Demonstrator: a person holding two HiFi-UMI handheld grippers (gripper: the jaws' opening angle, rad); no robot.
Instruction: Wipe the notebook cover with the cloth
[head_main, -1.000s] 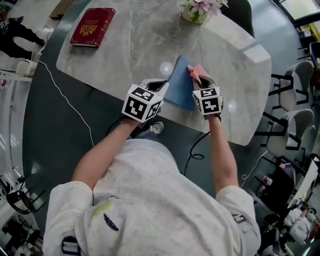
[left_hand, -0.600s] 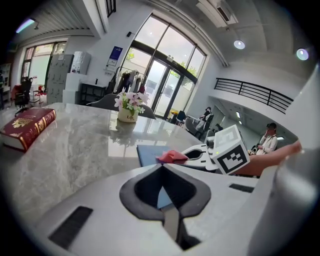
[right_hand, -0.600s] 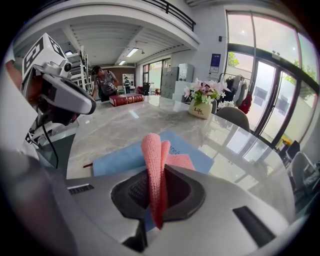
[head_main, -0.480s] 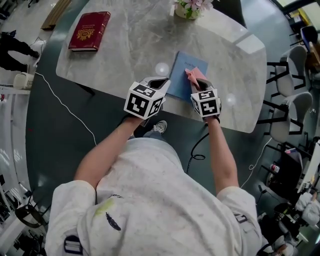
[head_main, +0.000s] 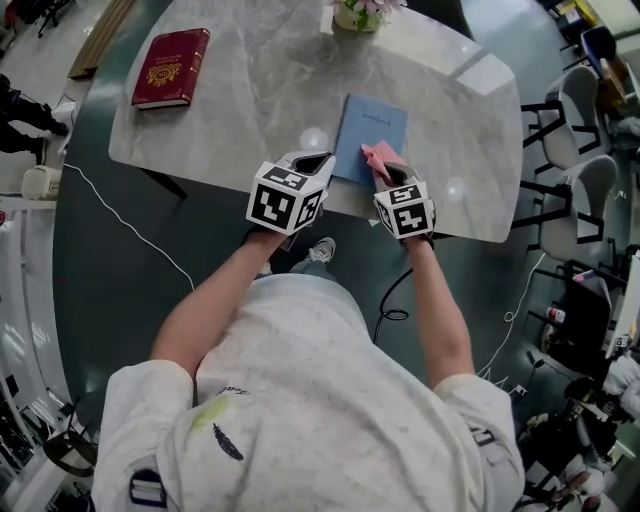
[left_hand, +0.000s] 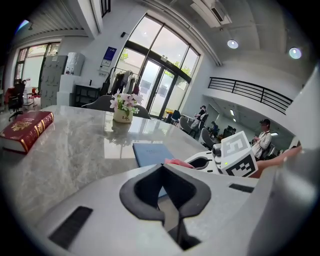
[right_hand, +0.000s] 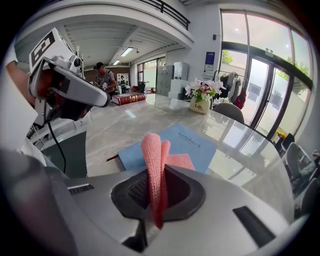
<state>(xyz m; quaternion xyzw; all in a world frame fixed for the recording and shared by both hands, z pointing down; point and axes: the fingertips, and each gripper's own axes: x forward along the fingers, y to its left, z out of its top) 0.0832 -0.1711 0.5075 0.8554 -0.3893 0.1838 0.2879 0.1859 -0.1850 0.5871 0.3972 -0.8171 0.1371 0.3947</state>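
Two grippers sat at the near edge of the marble table in the head view. The right gripper held the pink cloth against the near right corner of the blue notebook, which lay flat and closed. The left gripper hovered just beside the notebook's left edge; we could not tell whether it touched. A red book lay well apart, far left.

Left gripper view: we noted the left gripper with jaws together and nothing between them, the notebook lying beyond.

Right gripper view: the right gripper had its jaws clamped on a fold of the cloth, the loose end lying on the notebook at its near corner.

Progress, our judgement: the cloth was gripped and in contact with the cover, so wiping was under way. No mark showed which parts were done; the far half of the cover lay bare and probably remained to be wiped.
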